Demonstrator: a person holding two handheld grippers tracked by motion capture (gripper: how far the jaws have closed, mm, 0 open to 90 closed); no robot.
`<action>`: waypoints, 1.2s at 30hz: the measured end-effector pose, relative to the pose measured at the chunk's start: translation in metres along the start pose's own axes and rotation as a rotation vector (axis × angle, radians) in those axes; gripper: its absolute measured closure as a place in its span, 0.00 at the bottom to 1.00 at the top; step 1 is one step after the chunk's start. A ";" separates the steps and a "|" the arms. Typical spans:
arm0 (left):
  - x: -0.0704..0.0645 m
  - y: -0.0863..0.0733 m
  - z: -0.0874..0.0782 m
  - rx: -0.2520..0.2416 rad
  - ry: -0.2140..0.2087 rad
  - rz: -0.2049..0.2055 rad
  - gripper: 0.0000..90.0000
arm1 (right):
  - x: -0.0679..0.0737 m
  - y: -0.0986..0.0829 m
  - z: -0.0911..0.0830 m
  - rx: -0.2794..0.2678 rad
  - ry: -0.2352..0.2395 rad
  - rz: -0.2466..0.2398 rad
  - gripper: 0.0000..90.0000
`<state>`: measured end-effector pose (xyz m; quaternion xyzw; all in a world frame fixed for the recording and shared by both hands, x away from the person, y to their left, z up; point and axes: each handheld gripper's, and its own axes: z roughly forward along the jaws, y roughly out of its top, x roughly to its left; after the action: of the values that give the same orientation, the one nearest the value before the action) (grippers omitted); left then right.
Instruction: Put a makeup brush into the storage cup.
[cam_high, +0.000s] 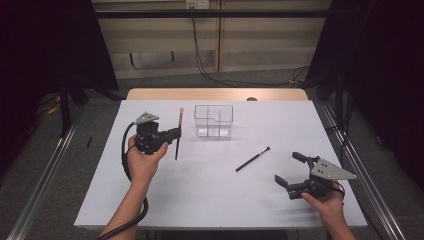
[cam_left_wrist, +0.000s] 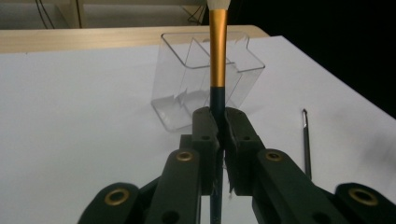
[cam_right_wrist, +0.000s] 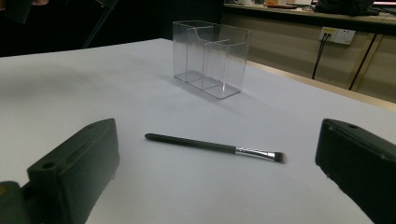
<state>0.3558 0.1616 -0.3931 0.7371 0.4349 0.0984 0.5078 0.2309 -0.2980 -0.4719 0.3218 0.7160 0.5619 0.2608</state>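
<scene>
Two makeup brushes are being dealt with at this moment. One brush with a gold ferrule (cam_high: 178, 134) is pinched by its dark handle between the pressed-together jaws of the left gripper (cam_high: 175, 133) and is held upright above the desk, just left of the clear organizer (cam_high: 214, 121); in the left gripper view its gold band (cam_left_wrist: 218, 49) is seen standing in front of the container's compartments. A second, slimmer black brush (cam_high: 253, 159) is lying flat on the desk, between the organizer and the right gripper (cam_high: 290, 169), whose jaws are spread wide and aimed at it without touching it.

The step in hand is judged to be the carrying of the held brush to the organizer. For the next move, the brush would need to be brought over one of the compartments, kept near vertical, and lowered handle first before the jaws are released; care is called for so that the light container is not knocked. The lying brush would then need to be straddled by the open jaws and gripped along its handle.

The desk (cam_high: 200, 200) is covered by a plain white sheet, with a wooden edge showing at the far side. Beyond it, a grey floor, dark curtains, hanging cables and a wall socket can be made out.
</scene>
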 end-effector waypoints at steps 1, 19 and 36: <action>0.000 0.000 0.001 -0.011 -0.002 -0.003 0.93 | 0.000 0.000 0.000 0.001 0.000 0.002 0.00; -0.005 0.008 0.011 -0.154 -0.006 0.044 0.93 | -0.001 -0.001 0.000 0.002 0.003 0.001 0.00; -0.004 0.013 0.024 -0.248 -0.020 0.048 0.93 | -0.001 -0.001 -0.001 0.004 0.002 0.003 0.00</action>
<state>0.3742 0.1413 -0.3926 0.6797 0.3967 0.1563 0.5968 0.2310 -0.2996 -0.4726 0.3228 0.7169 0.5613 0.2584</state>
